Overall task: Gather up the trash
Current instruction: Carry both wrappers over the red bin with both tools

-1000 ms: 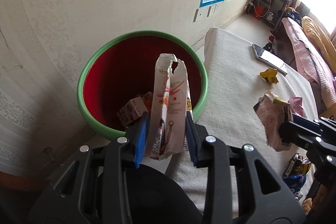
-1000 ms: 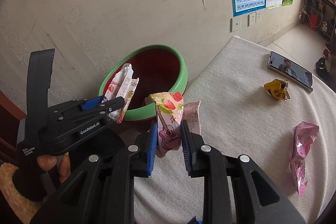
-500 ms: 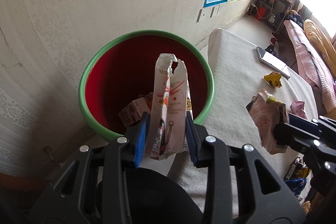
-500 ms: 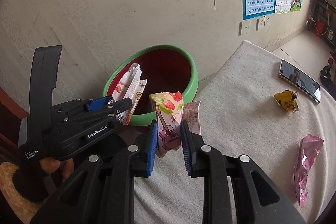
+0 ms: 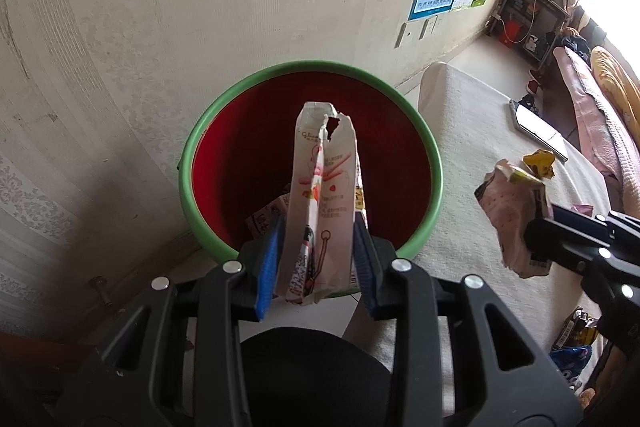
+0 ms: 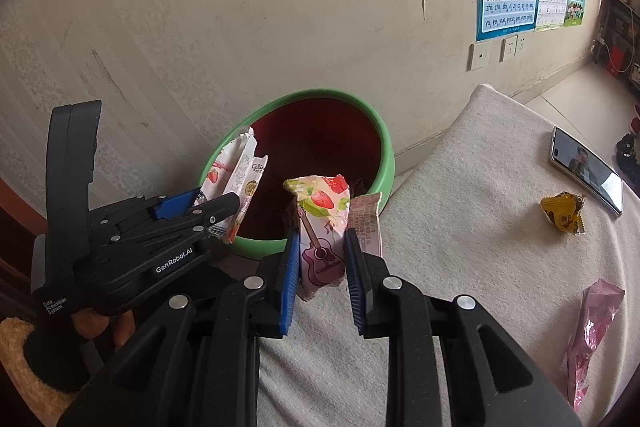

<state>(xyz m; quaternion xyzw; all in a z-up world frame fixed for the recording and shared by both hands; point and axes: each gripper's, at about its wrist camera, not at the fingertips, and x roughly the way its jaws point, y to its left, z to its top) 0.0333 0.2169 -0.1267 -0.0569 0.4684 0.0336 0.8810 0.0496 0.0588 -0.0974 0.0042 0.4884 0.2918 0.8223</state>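
Left load: tall pale pink-and-white snack wrapper (image 5: 320, 211), clamped in the left gripper (image 5: 318, 261) jaws above the green-rimmed red bin (image 5: 420, 243).
Right load: strawberry-print crumpled wrapper (image 6: 322, 227), clamped in the right gripper (image 6: 320, 267) jaws, short of the rim.
Advice: release only over the opening.
Remaining: yellow wrapper (image 6: 562, 213), pink wrapper (image 6: 592, 327), phone (image 6: 586, 169) on the bed (image 6: 460, 227).
Obstruction: none visible.

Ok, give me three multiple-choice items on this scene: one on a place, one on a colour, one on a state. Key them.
1. Where does the phone lie?
A. in the bin
B. on the pale cloth
C. on the floor

2. The bin's rim is:
A. green
B. blue
C. yellow

3. The right gripper is:
A. open and empty
B. shut on the strawberry wrapper
C. shut on the phone

Key: 1 B, it rests on the cloth; 2 A, green rim around a red inside; 3 B, both pads press the wrapper.
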